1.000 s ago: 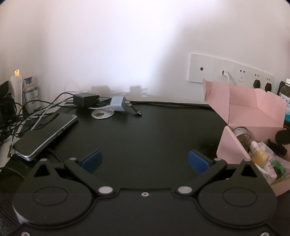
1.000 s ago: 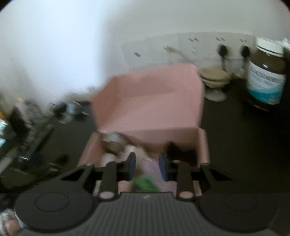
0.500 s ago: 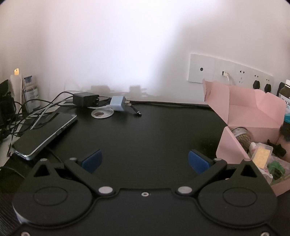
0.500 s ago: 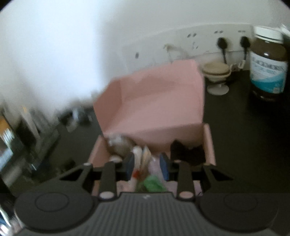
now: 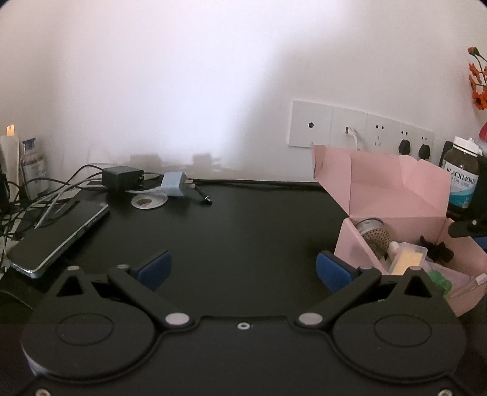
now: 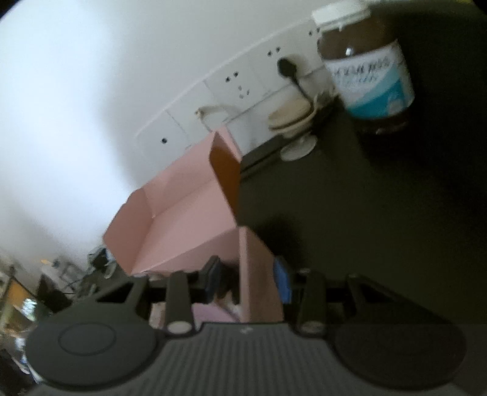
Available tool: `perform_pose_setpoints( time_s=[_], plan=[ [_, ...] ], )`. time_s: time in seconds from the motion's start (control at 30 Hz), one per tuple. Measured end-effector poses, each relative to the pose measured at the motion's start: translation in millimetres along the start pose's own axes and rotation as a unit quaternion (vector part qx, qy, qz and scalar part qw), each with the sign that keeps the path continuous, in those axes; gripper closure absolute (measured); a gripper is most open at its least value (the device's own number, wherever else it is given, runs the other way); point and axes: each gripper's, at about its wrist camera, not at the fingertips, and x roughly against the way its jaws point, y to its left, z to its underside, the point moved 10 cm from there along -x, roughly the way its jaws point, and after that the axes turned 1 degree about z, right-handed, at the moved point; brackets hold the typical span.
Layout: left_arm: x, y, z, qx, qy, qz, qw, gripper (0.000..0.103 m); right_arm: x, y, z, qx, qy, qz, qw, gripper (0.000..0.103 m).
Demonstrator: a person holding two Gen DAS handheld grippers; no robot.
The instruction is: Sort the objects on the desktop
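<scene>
While the phone (image 5: 57,234) and chargers (image 5: 121,178) lie unsorted at the left and back-left edges of the desk (image 5: 243,219), the left gripper (image 5: 243,271) hangs released, holding nothing. The pink box (image 5: 395,198) sits part-filled by the right edge. The right gripper (image 6: 246,280) has its jaws astride the box's right wall; they have just been opening and are not pinching it. Lift straight up before swinging, else the box likely drags.

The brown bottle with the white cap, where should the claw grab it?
Grab the brown bottle around its round labelled middle, coming in level from the open desk side in front. It stands upright near the wall sockets, so the back is blocked, and the white cap looks narrower and probably less steady to hold.
</scene>
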Motion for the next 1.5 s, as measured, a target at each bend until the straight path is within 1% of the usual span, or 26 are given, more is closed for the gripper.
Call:
perform_pose_setpoints(
  time_s=[0.03,0.17,0.3,0.4,0.5,0.6,0.7,0.8,0.93,1.03,1.07,1.1,1.13,1.17,1.2,1.27,1.33,1.43,1.47,1.5],
  plan=[
    [0,1,0,0.0,0.001,0.0,1.0,0.0,-3,2,1,0.0,0.002,-0.007,1.0,0.063],
    [-2,2,0,0.002,0.005,0.004,1.0,0.0,-11,11,2,0.036,0.0,0.004,0.999,0.063],
    [-4,0,2,-0.002,0.012,0.009,0.9999,0.0,-18,14,1,0.029,0.003,-0.01,1.0,0.063],
    [-6,-2,3,-0.014,0.022,0.013,0.9996,0.0,-22,20,3,0.032,0.006,-0.013,0.999,0.063],
    [-7,2,3,-0.022,0.026,0.006,0.9994,0.0,-21,29,11,0.032,0.011,-0.023,0.999,0.063],
    [-9,9,2,-0.027,0.025,-0.014,0.9992,0.0,-22,35,18,0.025,0.016,-0.036,0.999,0.062],
    [-11,18,0,-0.022,0.027,-0.027,0.999,0.0,-24,42,21,0.031,0.022,-0.046,0.998,0.061],
    [-11,25,-3,-0.012,0.024,-0.032,0.9991,0.0,-28,48,24,0.042,0.029,-0.063,0.997,0.06],
    [-11,29,-6,-0.016,0.013,-0.043,0.9989,0.0,-36,53,27,0.038,0.041,-0.072,0.996,0.059],
    [-12,29,-7,-0.015,0.014,-0.04,0.999,0.0,-36,56,29,0.047,0.053,-0.081,0.994,0.059],
    [-12,29,-8,-0.013,0.015,-0.039,0.999,0.0,-33,55,26,0.042,0.05,-0.089,0.994,0.057],
    [-13,29,-8,-0.012,0.015,-0.038,0.9991,0.0,-30,55,23,0.037,0.047,-0.098,0.993,0.043],
    [-13,29,-8,-0.011,0.014,-0.038,0.9991,0.0,-26,53,15,0.03,0.033,-0.1,0.994,0.031],
    [-13,29,-8,-0.011,0.012,-0.037,0.9992,0.0,-23,52,7,0.024,0.018,-0.103,0.994,0.014],
    [-13,29,-8,-0.011,0.012,-0.037,0.9992,0.0,-21,52,-3,0.024,-0.001,-0.107,0.994,0.01],
    [-13,30,-7,-0.011,0.012,-0.038,0.9991,0.0,-19,56,-17,0.029,-0.019,-0.128,0.991,0.01],
    [-12,32,-6,-0.008,0.013,-0.043,0.9989,0.0,-19,56,-26,0.022,-0.03,-0.165,0.986,0.008],
    [-11,33,-3,-0.008,0.019,-0.055,0.9983,0.0,-25,41,-25,-0.009,-0.024,-0.192,0.981,0.006],
    [-12,33,-2,-0.01,0.02,-0.058,0.9981,0.0,-27,36,-23,-0.011,-0.011,-0.186,0.982,0.006],
    [-12,33,-1,-0.012,0.02,-0.061,0.9979,0.0,-28,29,-22,-0.009,-0.01,-0.178,0.984,0.006]
  ],
)
